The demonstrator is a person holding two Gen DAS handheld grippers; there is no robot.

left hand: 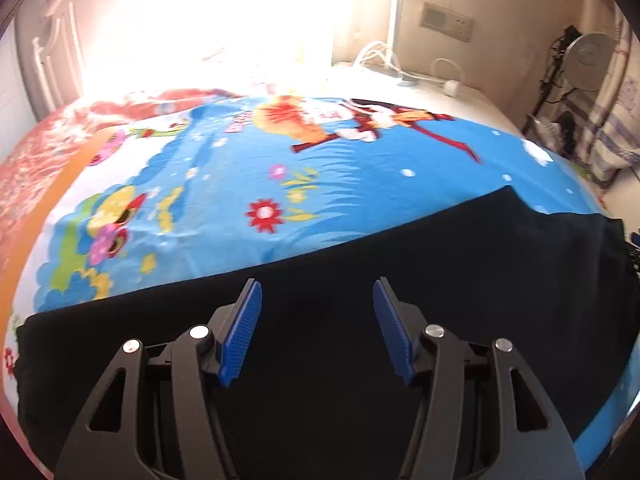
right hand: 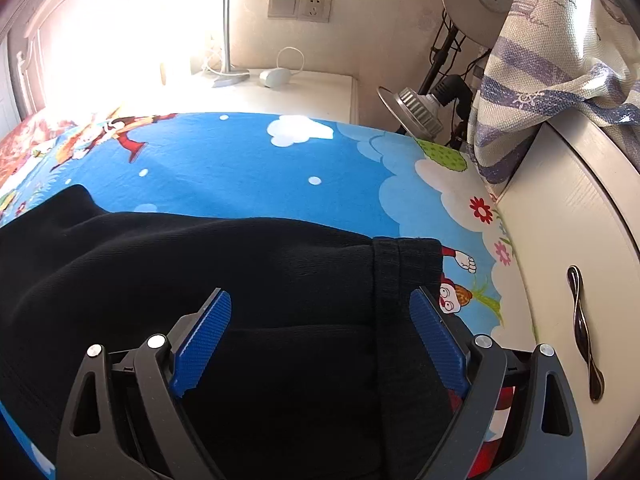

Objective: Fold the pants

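Observation:
Black pants (left hand: 400,272) lie flat across the near side of a bed covered with a blue cartoon sheet (left hand: 224,168). My left gripper (left hand: 317,304) is open and empty, hovering over the black fabric. In the right wrist view the pants (right hand: 200,264) end in a ribbed waistband (right hand: 400,272) at the right. My right gripper (right hand: 320,320) is open and empty above the waistband end, with its right finger near the band's edge. The sheet (right hand: 248,160) spreads beyond.
A white cabinet with a dark handle (right hand: 584,332) stands close on the right, with a striped cloth (right hand: 532,80) draped on it. A white nightstand (right hand: 304,88) with a charger, a lamp (right hand: 416,112) and a wall socket (right hand: 300,6) are behind. A headboard (left hand: 48,52) is at the far left.

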